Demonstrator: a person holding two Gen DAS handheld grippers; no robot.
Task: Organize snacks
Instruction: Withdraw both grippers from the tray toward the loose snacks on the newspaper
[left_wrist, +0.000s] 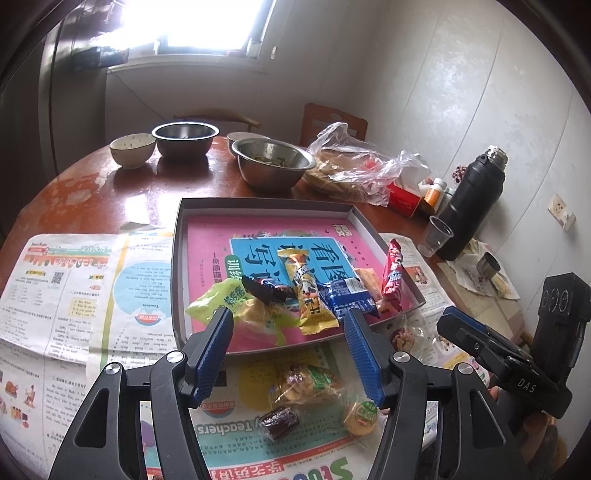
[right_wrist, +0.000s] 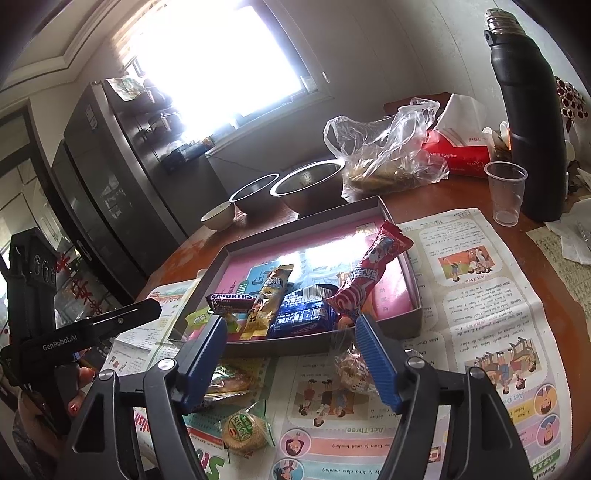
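Round reddish table (left_wrist: 155, 195) by a bright window, newspaper (left_wrist: 62, 295) spread over the near part, grey shallow tray (left_wrist: 179, 266) sitting on it. Most snacks are piled in the tray's near end: green-yellow packet (left_wrist: 218, 302), Snickers bar (right_wrist: 231, 301), yellow bar (left_wrist: 310, 291), blue packet (left_wrist: 347, 295), red packet (left_wrist: 392, 273) leaning on the tray's right wall. Loose on the newspaper just in front of the tray: clear-wrapped pastry (left_wrist: 306, 382), dark wrapped candy (left_wrist: 279, 421), round biscuit (left_wrist: 360, 417), and a clear bag of nuts (right_wrist: 351, 365).

Left tongs (left_wrist: 288, 328) tilted downward over the tray's near rim, spread, nothing between the blue pads. Right tongs (right_wrist: 290, 332) also angled down over the near rim, spread, pads not pressing anything; nut bag lies under the right pad. Both sit side by side, each visible in the other's view; fingers (right_wrist: 79, 387) of the person's hand wrap the left handle.

Behind the tray: two steel bowls (left_wrist: 273, 162), small ceramic bowl (left_wrist: 133, 149), plastic bag (left_wrist: 354, 162), black thermos (left_wrist: 469, 203), clear cup (left_wrist: 436, 236).
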